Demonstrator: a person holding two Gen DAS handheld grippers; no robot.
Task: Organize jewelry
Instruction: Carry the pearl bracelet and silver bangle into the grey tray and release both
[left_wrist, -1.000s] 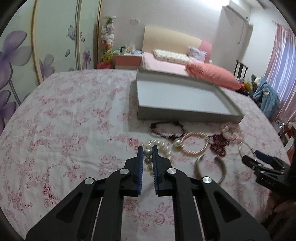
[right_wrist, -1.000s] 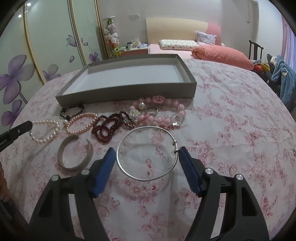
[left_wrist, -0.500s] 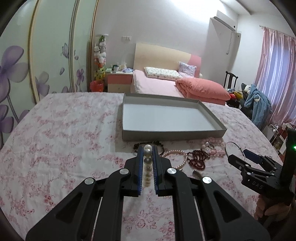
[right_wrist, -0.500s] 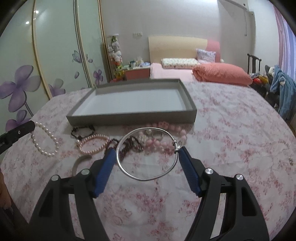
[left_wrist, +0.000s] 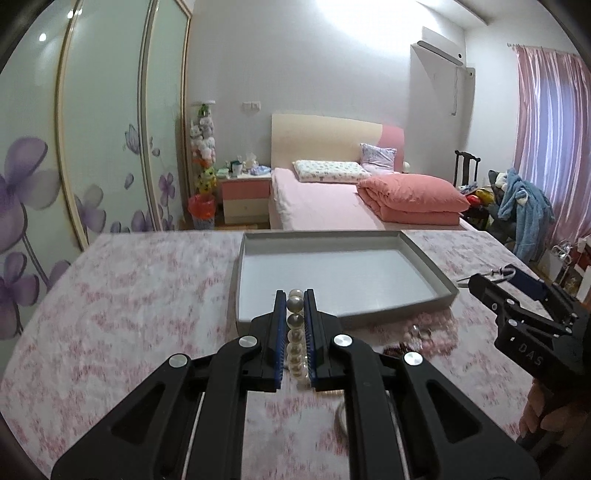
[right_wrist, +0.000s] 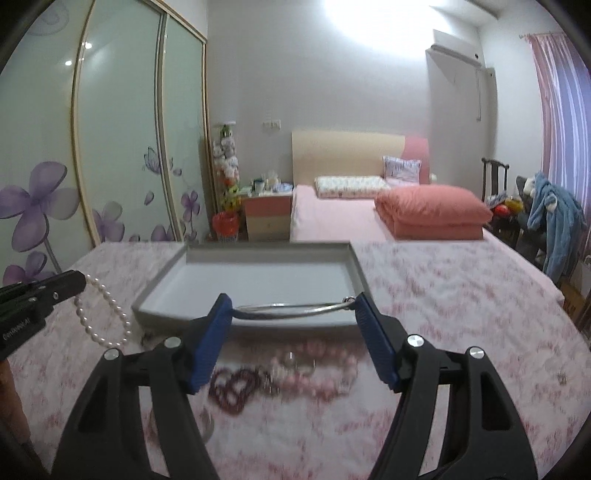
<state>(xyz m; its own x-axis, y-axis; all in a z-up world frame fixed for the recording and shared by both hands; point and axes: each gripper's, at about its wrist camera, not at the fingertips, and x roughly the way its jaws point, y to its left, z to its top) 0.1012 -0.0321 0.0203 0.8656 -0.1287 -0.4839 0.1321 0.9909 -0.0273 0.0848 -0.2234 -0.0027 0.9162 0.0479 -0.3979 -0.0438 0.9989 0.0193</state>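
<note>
My left gripper (left_wrist: 295, 299) is shut on a white pearl bracelet (left_wrist: 295, 332), held in the air just before the near edge of the grey tray (left_wrist: 424, 258). From the right wrist view the pearl bracelet (right_wrist: 107, 314) hangs from the left gripper (right_wrist: 79, 282). My right gripper (right_wrist: 293, 304) is shut on a thin silver bangle (right_wrist: 291, 307), held by its two sides above the table in front of the grey tray (right_wrist: 354, 266). The right gripper (left_wrist: 495, 280) shows at the right of the left wrist view. The tray's white floor is bare.
On the floral tablecloth (right_wrist: 443, 295) below lie a dark red bead bracelet (right_wrist: 232, 387), pink bead bracelets (right_wrist: 317, 373) and a grey cuff (right_wrist: 207, 424). A bed with pink bedding (right_wrist: 428, 210) and a floral wardrobe (right_wrist: 44, 184) stand beyond the table.
Both grippers have lifted off the table with their pieces and moved toward the tray. The pearl bracelet and the silver bangle now hang in the air.
</note>
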